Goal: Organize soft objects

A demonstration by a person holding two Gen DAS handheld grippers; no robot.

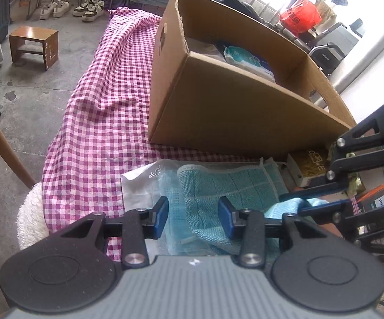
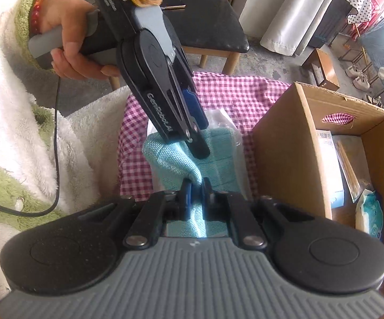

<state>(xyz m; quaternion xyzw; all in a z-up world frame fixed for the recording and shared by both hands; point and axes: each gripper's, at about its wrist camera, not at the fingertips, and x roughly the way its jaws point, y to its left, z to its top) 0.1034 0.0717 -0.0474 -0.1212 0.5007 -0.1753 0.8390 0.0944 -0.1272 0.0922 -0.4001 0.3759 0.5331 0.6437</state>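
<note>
The cardboard box point(image 1: 234, 111) is set just beyond the cloths, its near wall hemming them in; bare checked tablecloth point(image 1: 104, 122) is left alongside. The holding hand point(image 2: 67, 42) is shown only by the right wrist view. The light-blue woven cloth point(image 2: 170, 156) (bunched) is pinched by the right gripper point(image 2: 196, 190). The left gripper point(image 1: 193, 214) is held parted above the cloth.

The near edge of the turquoise cloth point(image 1: 210, 212) is covered by the left gripper point(image 1: 193, 216) body in the left wrist view. The cardboard box point(image 2: 293, 154) is cut off at the right edge of the right wrist view, and the print on the packets point(image 2: 324, 164) inside is too small to be read. The yellow carton point(image 1: 308, 164) is partly hidden behind the right gripper point(image 1: 304, 203) linkage.
</note>
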